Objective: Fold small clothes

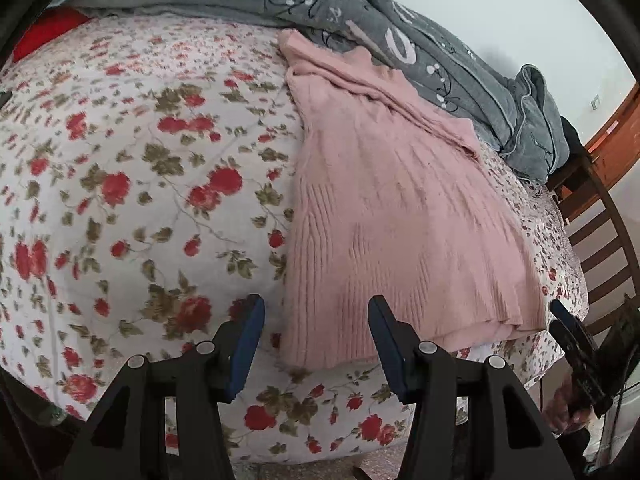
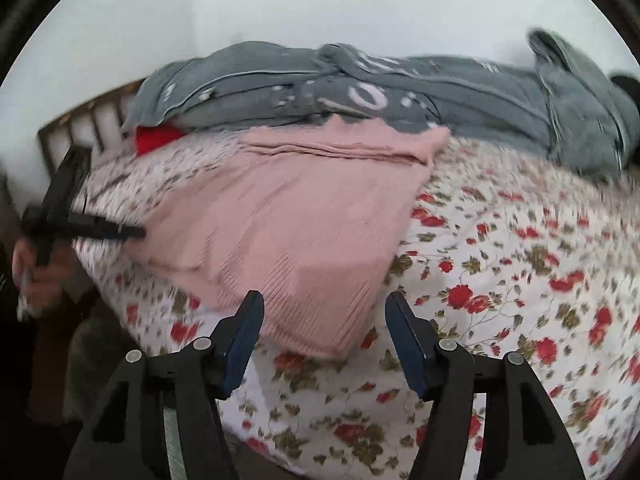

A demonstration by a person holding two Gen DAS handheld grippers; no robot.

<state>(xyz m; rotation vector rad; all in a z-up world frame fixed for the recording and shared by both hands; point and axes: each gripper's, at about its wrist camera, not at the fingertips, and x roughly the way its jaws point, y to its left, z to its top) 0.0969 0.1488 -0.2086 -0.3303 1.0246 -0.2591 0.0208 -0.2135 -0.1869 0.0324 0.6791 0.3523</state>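
A pink ribbed knit garment (image 1: 384, 216) lies flat on the floral bed sheet (image 1: 140, 184), its far part folded over on itself. My left gripper (image 1: 316, 312) is open and empty, its jaws straddling the garment's near left corner just above it. My right gripper (image 2: 324, 308) is open and empty over the garment's (image 2: 288, 220) near right corner. The right gripper also shows at the right edge of the left wrist view (image 1: 572, 340), and the left gripper at the left of the right wrist view (image 2: 132, 233).
A grey quilt (image 1: 400, 36) is bunched along the far side of the bed. A red item (image 1: 48, 32) lies at the far left. A wooden slatted bed frame (image 1: 604, 248) stands at the right end.
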